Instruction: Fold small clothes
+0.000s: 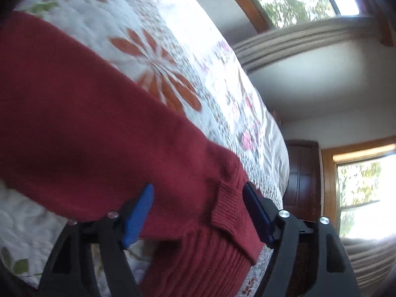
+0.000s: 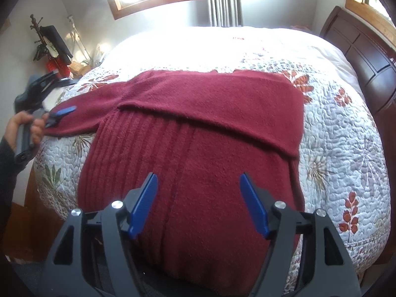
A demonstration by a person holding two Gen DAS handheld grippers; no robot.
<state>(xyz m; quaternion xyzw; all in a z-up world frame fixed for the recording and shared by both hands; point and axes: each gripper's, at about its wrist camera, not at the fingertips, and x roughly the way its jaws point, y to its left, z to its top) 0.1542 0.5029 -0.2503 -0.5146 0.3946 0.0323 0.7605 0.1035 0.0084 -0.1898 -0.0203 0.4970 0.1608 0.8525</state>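
Left wrist view tilted, close over dark red knitted sweater [image 1: 104, 133] sleeve, bed running toward 1 o'clock, right wrist view level, near hem, facing 12 o'clock, both sharing white floral quilted bedspread [image 2: 341, 148].

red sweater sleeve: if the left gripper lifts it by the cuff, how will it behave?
Likely floppy: the sleeve lies limp on the quilt. The knit looks thick, so probably some drag. The fuzzy ribbed cuff should resist slipping between the left gripper pads.
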